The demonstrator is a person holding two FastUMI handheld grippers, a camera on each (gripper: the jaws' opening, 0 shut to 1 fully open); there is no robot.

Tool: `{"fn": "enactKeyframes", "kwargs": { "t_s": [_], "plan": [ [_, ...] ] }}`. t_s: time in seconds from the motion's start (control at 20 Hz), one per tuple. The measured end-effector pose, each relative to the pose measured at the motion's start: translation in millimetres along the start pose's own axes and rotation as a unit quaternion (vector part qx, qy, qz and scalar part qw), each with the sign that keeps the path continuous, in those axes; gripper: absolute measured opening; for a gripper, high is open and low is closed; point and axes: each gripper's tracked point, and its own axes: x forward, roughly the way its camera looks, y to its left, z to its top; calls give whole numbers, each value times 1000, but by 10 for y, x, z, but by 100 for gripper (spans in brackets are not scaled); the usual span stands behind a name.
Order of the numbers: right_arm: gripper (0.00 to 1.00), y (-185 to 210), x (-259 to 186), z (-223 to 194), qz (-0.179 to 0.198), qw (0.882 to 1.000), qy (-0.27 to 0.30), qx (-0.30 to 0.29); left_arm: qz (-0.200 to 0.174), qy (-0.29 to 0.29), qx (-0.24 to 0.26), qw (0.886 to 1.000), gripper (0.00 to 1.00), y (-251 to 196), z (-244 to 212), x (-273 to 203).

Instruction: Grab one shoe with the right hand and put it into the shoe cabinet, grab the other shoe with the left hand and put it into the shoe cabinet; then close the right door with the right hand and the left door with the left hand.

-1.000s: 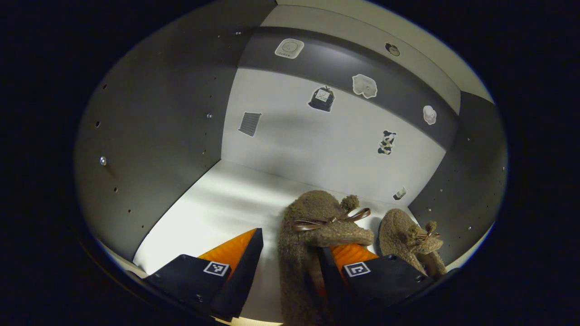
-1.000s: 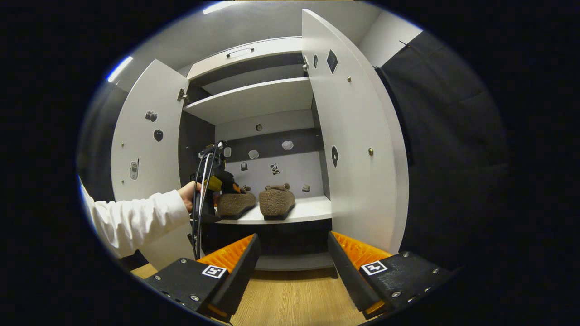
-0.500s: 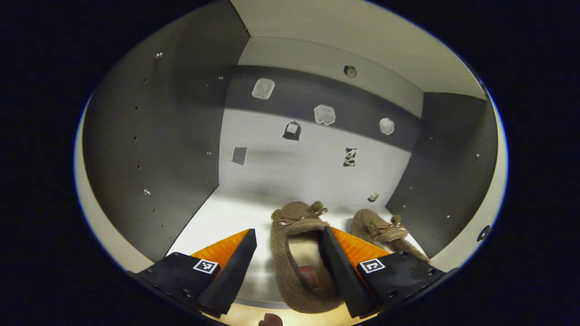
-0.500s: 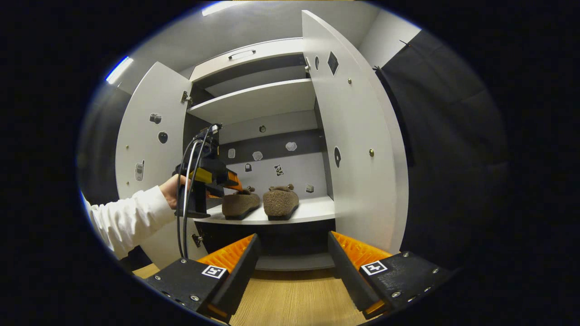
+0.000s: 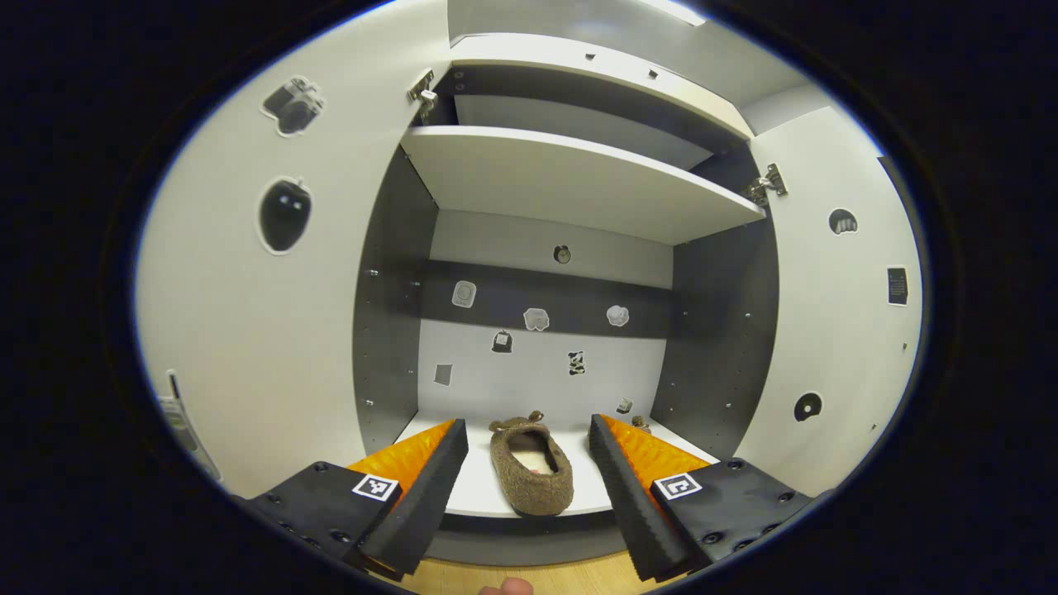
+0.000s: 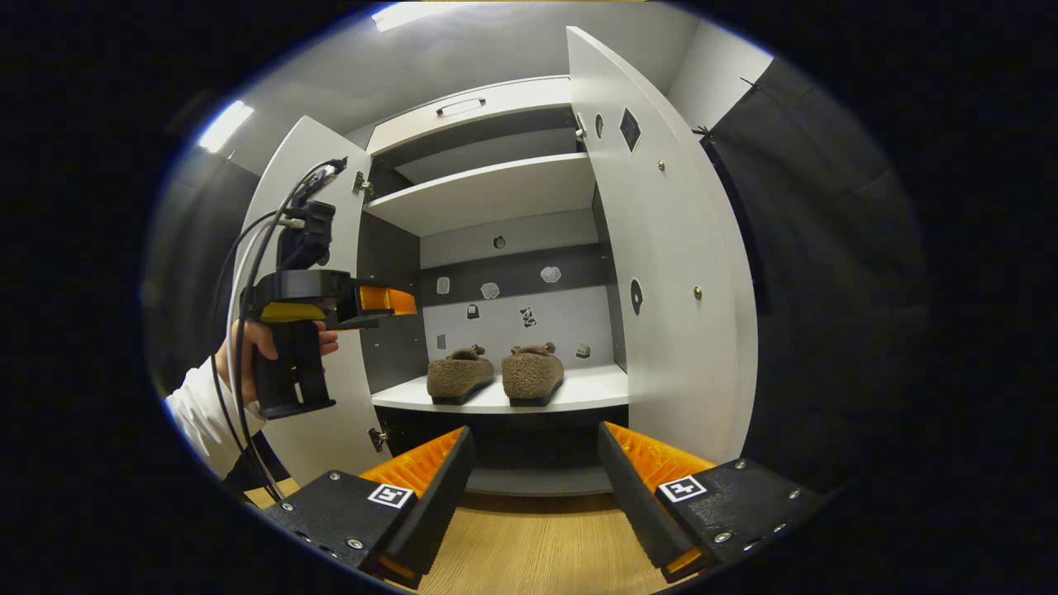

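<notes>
Both shoes [image 6: 494, 376] rest side by side on the cabinet shelf [image 6: 579, 387], ahead of both tongs. The right gripper [image 6: 533, 487] and left gripper [image 5: 526, 479] are spread and empty. The next step is judged to be the right door [image 6: 661, 273]: swing the right gripper outward past its free edge, press flat, push it closed, then do the left door [image 5: 248, 314]

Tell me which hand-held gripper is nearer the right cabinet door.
Right. The right hand-held gripper sits low, just left of the white right cabinet door. The left hand-held gripper hovers across the cabinet, by the white left door.
</notes>
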Motion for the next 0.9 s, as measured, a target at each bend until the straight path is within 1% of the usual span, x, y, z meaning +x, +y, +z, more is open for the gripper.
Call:
{"fn": "enactKeyframes", "kwargs": {
  "t_s": [0.15,0.25,0.3,0.35,0.45,0.55,0.6,0.75,0.9],
  "plan": [
    [92,23,-37,51,7,1000,-7,3,10,-17,3,1000,94,23,-51,-434],
    [92,6,-61,71,6,1000,-10,-2,6,-18,-2,1000,94,-10,-150,-680],
    [92,8,-83,73,8,1000,-10,-4,6,-18,-3,1000,96,6,-221,-781],
    [92,10,-108,79,10,1000,-11,-5,11,-16,-3,1000,94,43,-299,-891],
    [92,-17,-151,81,8,1000,-17,-8,24,-19,-3,1000,99,102,-428,-1107],
    [92,-22,-191,61,7,1000,-17,-8,46,-29,0,999,94,221,-547,-1222],
    [92,-24,-205,44,7,1000,-17,-10,56,-27,-3,998,97,272,-628,-1291],
    [92,-83,-280,46,0,1000,-17,-11,74,-25,-22,997,97,340,-790,-1489],
    [92,-213,-371,140,-5,1000,-13,-11,103,-21,-19,994,97,450,-914,-1628]
  ]
}}
